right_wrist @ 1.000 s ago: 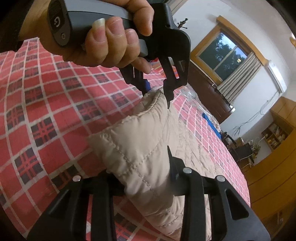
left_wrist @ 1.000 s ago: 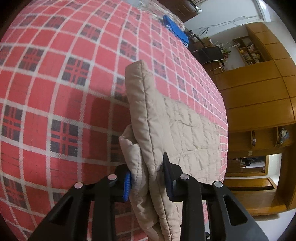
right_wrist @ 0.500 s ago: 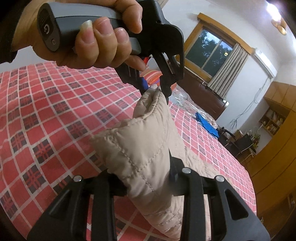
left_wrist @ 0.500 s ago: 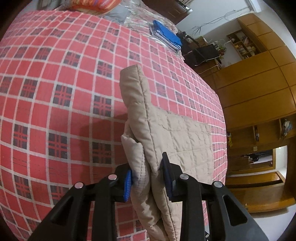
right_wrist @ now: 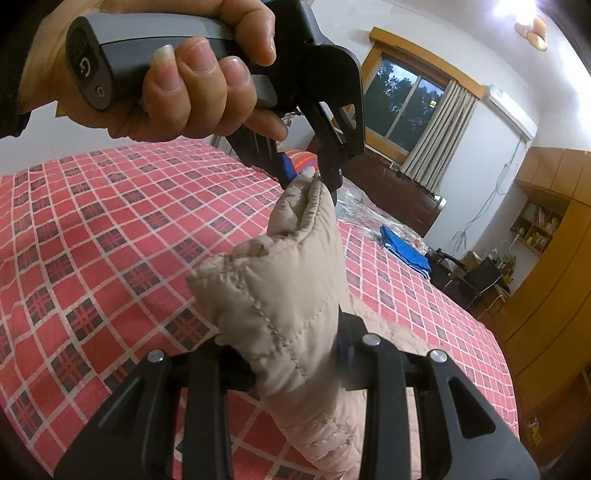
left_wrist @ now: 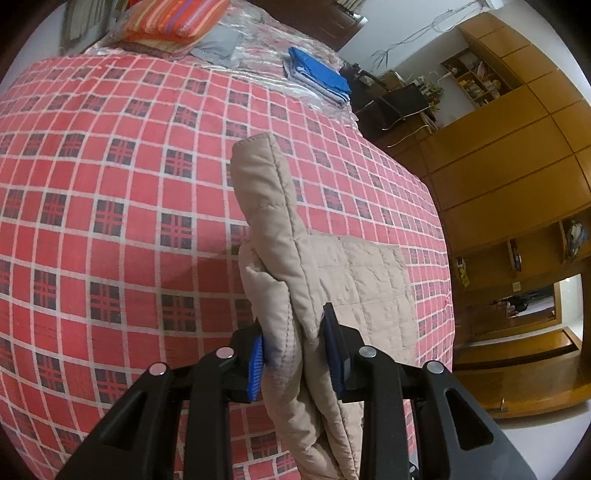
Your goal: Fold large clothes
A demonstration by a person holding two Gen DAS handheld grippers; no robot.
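A beige quilted garment point(left_wrist: 284, 258) is held up by one edge above a bed with a red checked cover point(left_wrist: 110, 206). My left gripper point(left_wrist: 297, 354) is shut on that edge, blue pads pressing the bunched fabric. The lower part of the garment point(left_wrist: 369, 280) still lies flat on the cover. In the right wrist view my right gripper point(right_wrist: 295, 363) is shut on the same padded edge point(right_wrist: 288, 295). There the left gripper point(right_wrist: 310, 175), held in a hand point(right_wrist: 192, 85), pinches the far tip of the edge, so the fabric stretches between the two.
A striped pillow point(left_wrist: 173, 18), grey cloth and a folded blue cloth point(left_wrist: 317, 75) lie at the head of the bed. A dark chair point(left_wrist: 391, 103) and wooden wardrobes point(left_wrist: 517, 177) stand on the right. A window with curtains point(right_wrist: 410, 99) is behind the bed.
Both grippers have risen with the garment's edge, lifting more of it off the cover. More of the bed's head and the room shows now. Both grips stay shut.
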